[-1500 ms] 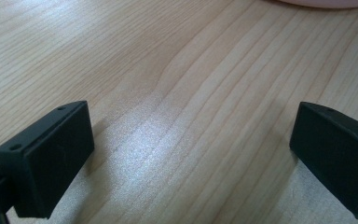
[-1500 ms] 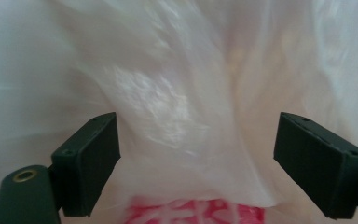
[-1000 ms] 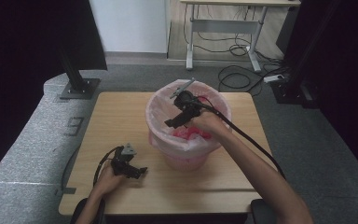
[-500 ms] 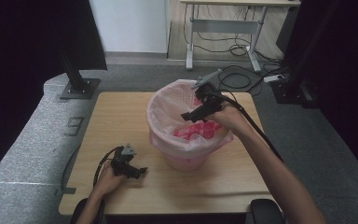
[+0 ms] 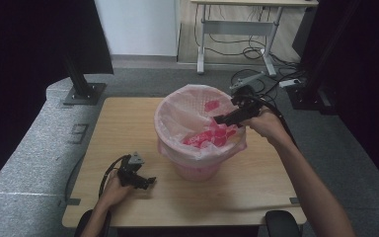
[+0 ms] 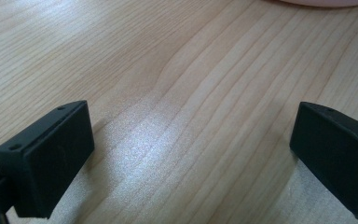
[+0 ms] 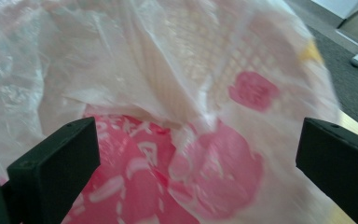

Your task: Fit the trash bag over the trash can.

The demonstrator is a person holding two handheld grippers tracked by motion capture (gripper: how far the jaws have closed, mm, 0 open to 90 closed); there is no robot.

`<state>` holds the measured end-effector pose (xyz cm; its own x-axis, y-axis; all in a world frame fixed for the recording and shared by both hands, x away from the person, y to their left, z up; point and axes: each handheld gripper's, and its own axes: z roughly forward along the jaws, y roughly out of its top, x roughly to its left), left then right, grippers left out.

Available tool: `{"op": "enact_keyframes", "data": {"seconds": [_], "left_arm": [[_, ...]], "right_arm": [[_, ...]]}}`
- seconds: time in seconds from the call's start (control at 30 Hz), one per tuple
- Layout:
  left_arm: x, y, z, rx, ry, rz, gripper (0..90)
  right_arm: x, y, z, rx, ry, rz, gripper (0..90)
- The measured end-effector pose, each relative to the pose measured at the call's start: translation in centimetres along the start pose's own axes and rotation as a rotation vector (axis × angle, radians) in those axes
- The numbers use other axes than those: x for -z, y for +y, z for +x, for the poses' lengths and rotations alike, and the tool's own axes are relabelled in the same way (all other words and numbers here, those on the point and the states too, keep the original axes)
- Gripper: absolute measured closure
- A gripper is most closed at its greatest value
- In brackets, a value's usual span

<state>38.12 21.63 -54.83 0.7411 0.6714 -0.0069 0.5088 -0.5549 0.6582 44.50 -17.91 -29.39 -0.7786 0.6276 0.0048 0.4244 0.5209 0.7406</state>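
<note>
A pink bin [image 5: 197,168] stands in the middle of the wooden table [image 5: 128,118], lined with a thin white-and-pink printed plastic bag [image 5: 177,116] folded over its rim. My right gripper [image 5: 220,119] hovers at the bin's right rim and points left over the opening. Its jaws have just been opening, and in the right gripper view the gripper [image 7: 196,154] stands open with nothing between its jaws; the bag [image 7: 168,70] lies beyond them. My left gripper [image 5: 147,181] rests low on the table at the front left, open [image 6: 191,140] over bare wood.
A grey padded ledge [image 5: 34,148] borders the table on the left. On the floor behind are a black stand base [image 5: 81,93], a desk frame [image 5: 237,44], cables [image 5: 249,76] and another black stand [image 5: 311,94] at the right.
My right gripper has moved from over the bin's middle to its right rim, rising a little. The left gripper has stayed where it was.
</note>
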Motion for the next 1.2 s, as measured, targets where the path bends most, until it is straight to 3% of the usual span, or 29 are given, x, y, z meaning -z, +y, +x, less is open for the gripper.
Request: {"op": "enact_keyframes", "data": {"seconds": [0.4, 0.7, 0.93, 1.2], "left_arm": [[0.0, 0.0, 0.0, 0.002, 0.002, 0.0, 0.0], [0.0, 0.0, 0.0, 0.003, 0.003, 0.0, 0.0], [0.0, 0.0, -0.1, 0.005, 0.004, 0.0, 0.0], [0.0, 0.0, -0.1, 0.008, 0.007, 0.0, 0.0]], "right_arm": [[3.5, -3.0, -2.5, -0.066, -0.057, -0.037, 0.0], [5.6, -5.5, -3.5, -0.091, -0.093, -0.052, 0.3], [6.0, -7.6, -3.9, -0.097, -0.118, -0.05, 1.9], [5.1, -10.0, -4.1, -0.11, -0.13, -0.048, 1.9]]}}
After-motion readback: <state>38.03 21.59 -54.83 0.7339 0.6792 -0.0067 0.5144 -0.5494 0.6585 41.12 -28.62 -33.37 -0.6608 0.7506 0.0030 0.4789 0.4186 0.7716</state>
